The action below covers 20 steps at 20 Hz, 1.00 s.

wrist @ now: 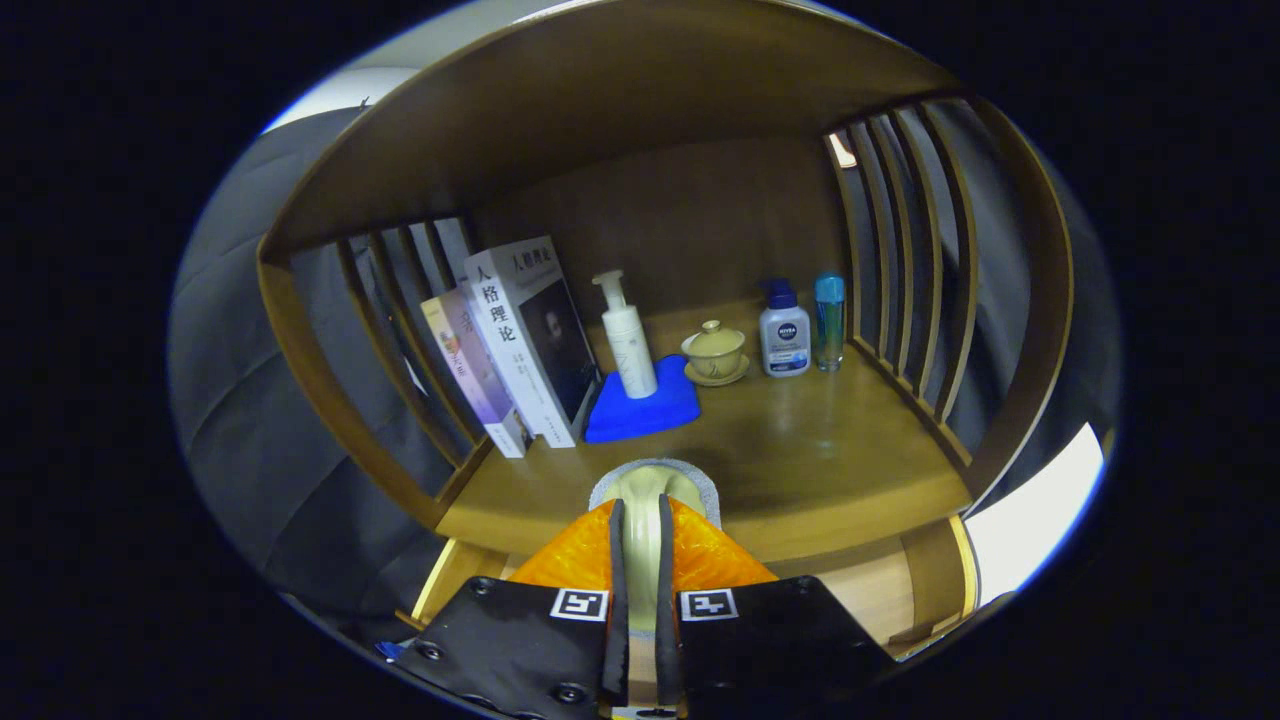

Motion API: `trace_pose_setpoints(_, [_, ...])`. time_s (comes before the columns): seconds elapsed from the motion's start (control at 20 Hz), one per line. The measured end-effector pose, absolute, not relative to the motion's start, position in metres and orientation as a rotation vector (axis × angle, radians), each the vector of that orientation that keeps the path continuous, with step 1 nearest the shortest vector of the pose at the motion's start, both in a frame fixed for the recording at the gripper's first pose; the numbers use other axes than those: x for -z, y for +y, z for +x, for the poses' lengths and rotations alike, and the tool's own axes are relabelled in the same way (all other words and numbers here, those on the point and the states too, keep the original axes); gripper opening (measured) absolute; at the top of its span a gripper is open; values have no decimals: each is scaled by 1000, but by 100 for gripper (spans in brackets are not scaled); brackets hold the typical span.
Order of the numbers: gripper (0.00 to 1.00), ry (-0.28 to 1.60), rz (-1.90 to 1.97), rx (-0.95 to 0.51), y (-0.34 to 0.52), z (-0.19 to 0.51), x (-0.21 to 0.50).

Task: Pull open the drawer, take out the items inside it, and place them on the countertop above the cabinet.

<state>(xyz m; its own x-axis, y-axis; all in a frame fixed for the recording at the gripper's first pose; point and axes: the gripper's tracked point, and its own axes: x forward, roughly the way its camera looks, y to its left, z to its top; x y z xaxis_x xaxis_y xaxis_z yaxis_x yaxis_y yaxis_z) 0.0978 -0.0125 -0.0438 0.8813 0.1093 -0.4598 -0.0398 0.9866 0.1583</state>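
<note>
My gripper is shut on a pale cream item with a grey speckled rim; both black pads press its narrow body. The item's rounded top pokes out beyond the orange fingers, over the front edge of the wooden countertop. Below the countertop's front edge, the open drawer's light wood inside shows on both sides of the fingers. What else lies in the drawer is hidden by the gripper.
Further back on the countertop stand two leaning books, a white pump bottle on a blue cloth, a lidded tea bowl on a saucer, a white bottle with a blue cap and a slim blue bottle. Slatted wooden sides and a wooden top enclose the shelf.
</note>
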Motion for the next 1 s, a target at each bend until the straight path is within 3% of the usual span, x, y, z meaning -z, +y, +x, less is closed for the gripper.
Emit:
trace_pose_setpoints(0.85, [15, 531, 105, -16, -9, 180, 81])
trace_pose_setpoints(0.9, [20, 524, 102, -24, -7, 182, 81])
trace_pose_setpoints(1.0, [42, 491, 111, -14, -9, 181, 78])
